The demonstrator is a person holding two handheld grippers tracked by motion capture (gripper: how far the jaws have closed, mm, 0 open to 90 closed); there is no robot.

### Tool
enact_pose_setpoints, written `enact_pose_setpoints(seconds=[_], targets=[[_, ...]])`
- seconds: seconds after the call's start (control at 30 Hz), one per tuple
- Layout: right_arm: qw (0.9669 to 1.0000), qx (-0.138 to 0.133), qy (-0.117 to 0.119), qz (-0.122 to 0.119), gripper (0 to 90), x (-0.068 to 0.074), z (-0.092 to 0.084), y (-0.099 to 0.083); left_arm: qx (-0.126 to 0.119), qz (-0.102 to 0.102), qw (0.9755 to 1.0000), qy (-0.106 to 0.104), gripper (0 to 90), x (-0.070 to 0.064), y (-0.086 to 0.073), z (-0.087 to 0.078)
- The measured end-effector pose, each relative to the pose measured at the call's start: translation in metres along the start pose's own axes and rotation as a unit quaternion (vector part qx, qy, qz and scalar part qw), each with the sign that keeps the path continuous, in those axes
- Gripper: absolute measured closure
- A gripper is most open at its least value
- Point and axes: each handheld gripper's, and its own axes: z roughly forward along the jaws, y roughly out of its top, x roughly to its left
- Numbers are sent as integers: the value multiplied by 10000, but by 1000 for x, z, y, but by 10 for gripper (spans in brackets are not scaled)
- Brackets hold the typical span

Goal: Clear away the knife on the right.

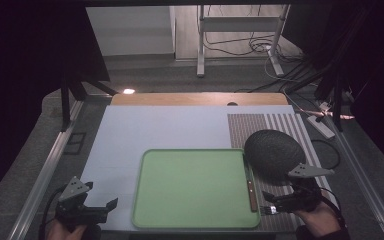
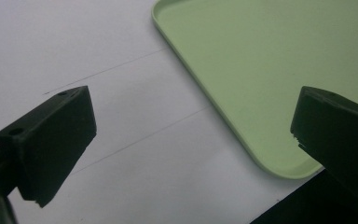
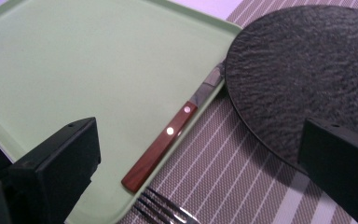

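Observation:
A knife with a red-brown wooden handle lies along the right rim of the light green tray, its blade reaching to the edge of the dark round plate. A fork lies on the striped placemat, its tines close to the handle's end. My right gripper is at the front right and points left at the knife. It stands open, with nothing between its pads. My left gripper is at the front left, open over the white mat beside the tray's corner.
A pale blue-white mat covers most of the table; the placemat lies at its right, under the plate. A wooden strip runs along the far edge. Metal rails flank the table, and cables and a stand sit on the floor beyond.

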Motion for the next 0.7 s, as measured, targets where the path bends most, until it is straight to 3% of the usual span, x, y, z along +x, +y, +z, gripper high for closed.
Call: enact_pose_setpoints(seconds=[0.43, 0.53, 0.7], targets=[[9990, -129, -338, 262, 0, -5, -17, -17, -32, -68, 10000, -12, 0, 1, -1, -1], [9988, -106, -311, 364, 0, -6, -18, -19, -19, -49, 10000, -11, 0, 1, -1, 0], [9992, -44, -262, 308, 0, -6, -16, -18, -9, -31, 10000, -12, 0, 0, 0, 0]])
